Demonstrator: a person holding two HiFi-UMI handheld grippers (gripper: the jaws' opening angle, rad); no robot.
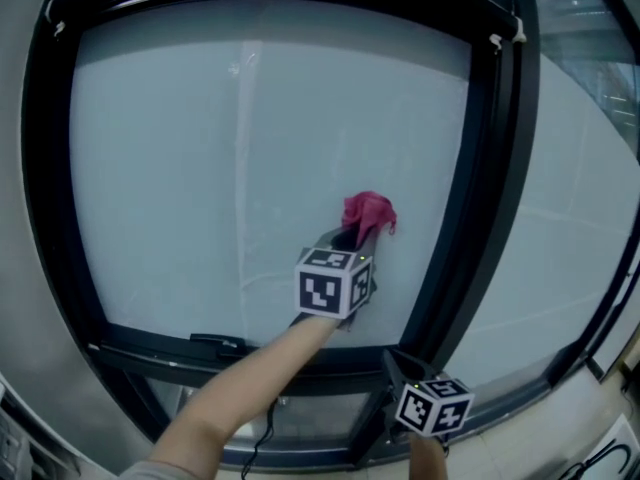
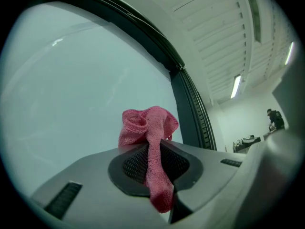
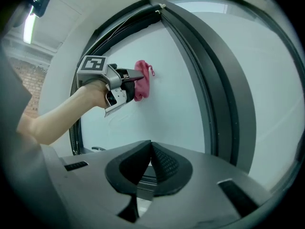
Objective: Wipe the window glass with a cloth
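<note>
Cloth: my pink cloth (image 2: pixel 151 142) is bunched against the window glass (image 1: pixel 190 168), right of the pane's middle and a little below mid-height.
Left gripper: my left gripper (image 2: pixel 155 165) has its fingers clamped on the cloth. A strip of it runs down between the pads, and the bunch sits past the tips on the glass.
Open room: bare glass spreads wide to the left of the cloth and above it, with less below.
Right edge: the black frame upright (image 1: pixel 482 198) stands near the cloth's right side, not touching it.
Bottom edge: the bottom rail (image 1: pixel 150 348) runs under my left forearm (image 1: pixel 250 388), with a dark handle (image 1: pixel 220 342) on it.
Right gripper: my right gripper (image 3: pixel 151 162) hangs low by the frame's bottom right corner, well apart from the cloth. Its fingers are pressed together on nothing.
Beyond: a second pane (image 1: pixel 570 218) lies past the upright.
</note>
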